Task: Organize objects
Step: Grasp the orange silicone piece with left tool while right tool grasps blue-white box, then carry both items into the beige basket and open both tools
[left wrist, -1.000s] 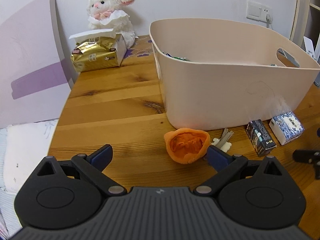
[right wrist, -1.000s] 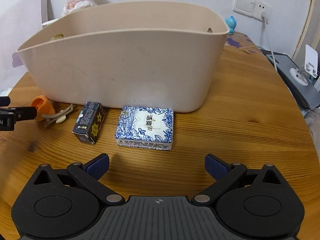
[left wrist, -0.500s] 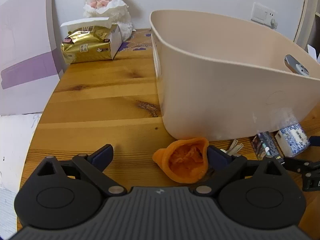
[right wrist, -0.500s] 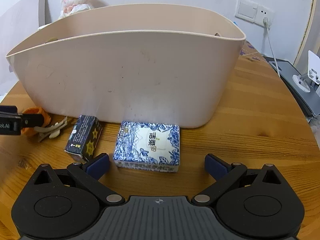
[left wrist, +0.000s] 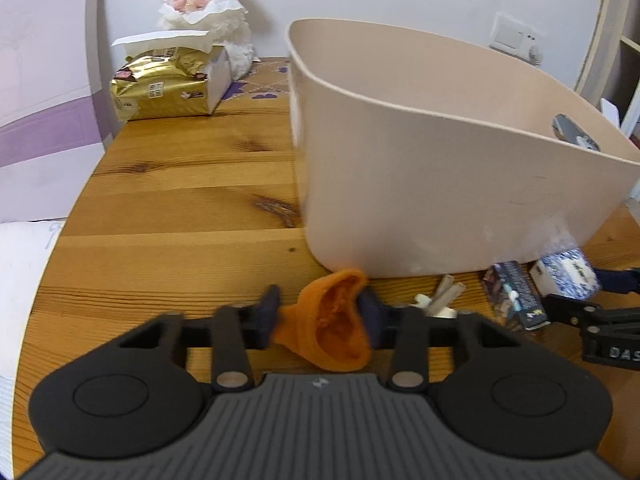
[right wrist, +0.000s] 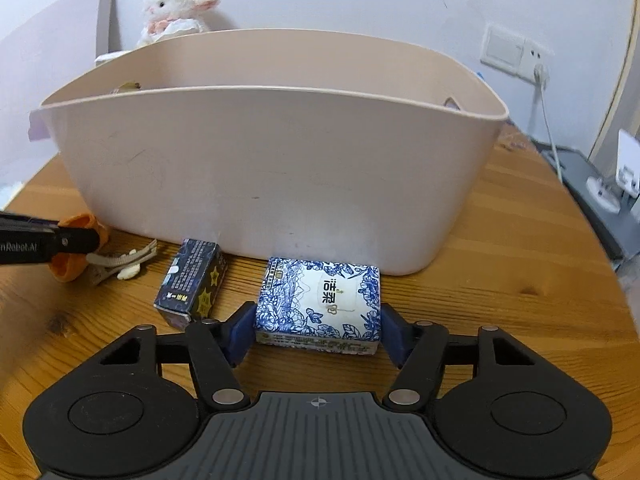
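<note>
My left gripper (left wrist: 320,314) is shut on an orange peel (left wrist: 338,320) on the wooden table, close in front of the beige bin (left wrist: 440,184). My right gripper (right wrist: 318,330) is shut on a blue-and-white tissue pack (right wrist: 320,300), which rests on the table before the bin (right wrist: 272,168). A dark small box (right wrist: 192,282) and a beige hair clip (right wrist: 120,262) lie between the two grippers. The peel (right wrist: 76,248) and the left gripper also show at the left edge of the right wrist view.
A gold tissue package (left wrist: 168,84) and a white plush lamb (left wrist: 208,12) stand at the table's back left. A purple board (left wrist: 36,112) leans at the left. A grey device (right wrist: 592,196) and a cable sit at the right edge.
Both grippers have moved forward and closed: the left one on the orange peel, the right one on the blue-and-white tissue pack. Both were open before.
</note>
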Tool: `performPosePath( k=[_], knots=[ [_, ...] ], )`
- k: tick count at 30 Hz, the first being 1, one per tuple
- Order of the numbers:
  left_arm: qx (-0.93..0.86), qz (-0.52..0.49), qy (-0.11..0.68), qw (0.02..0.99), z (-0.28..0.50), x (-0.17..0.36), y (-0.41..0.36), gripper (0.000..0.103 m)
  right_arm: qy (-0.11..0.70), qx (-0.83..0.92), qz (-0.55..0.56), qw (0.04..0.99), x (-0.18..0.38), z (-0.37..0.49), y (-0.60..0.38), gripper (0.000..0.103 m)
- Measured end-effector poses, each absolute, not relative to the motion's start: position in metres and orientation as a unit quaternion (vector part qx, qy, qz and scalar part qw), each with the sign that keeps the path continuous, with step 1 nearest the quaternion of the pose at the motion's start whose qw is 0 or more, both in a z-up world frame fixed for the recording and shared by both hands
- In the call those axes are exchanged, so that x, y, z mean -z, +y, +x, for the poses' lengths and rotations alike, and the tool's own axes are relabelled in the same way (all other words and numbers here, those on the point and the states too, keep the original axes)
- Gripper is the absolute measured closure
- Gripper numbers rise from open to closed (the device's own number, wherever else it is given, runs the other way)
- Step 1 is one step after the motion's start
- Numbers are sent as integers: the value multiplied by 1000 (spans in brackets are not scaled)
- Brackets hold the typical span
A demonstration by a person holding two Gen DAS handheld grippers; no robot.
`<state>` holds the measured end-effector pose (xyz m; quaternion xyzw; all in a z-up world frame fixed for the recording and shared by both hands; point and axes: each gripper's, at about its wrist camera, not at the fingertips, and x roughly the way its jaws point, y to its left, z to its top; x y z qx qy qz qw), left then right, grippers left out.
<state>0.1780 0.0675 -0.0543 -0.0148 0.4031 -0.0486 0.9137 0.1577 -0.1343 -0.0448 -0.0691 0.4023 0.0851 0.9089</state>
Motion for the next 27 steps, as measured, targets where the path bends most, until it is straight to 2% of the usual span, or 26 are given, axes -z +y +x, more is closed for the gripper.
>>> performPosePath(
  k=[1, 2, 6, 14, 27],
  knots=[
    [54, -16, 405, 913, 177, 54, 67, 79, 402, -86, -73, 909, 44, 156, -133, 42],
    [59, -17, 407, 912, 176, 53, 66, 84, 402, -88, -73, 908, 44, 154, -133, 42],
    [63, -10, 411, 909, 173, 52, 63, 91, 405, -89, -68, 907, 41, 148, -137, 42],
    [67, -5, 402, 913, 154, 41, 60, 92, 379, -95, -62, 918, 16, 125, -148, 42],
    [74, 27, 338, 938, 111, -11, 44, 92, 305, -102, -51, 946, -45, 88, -166, 42]
  ],
)
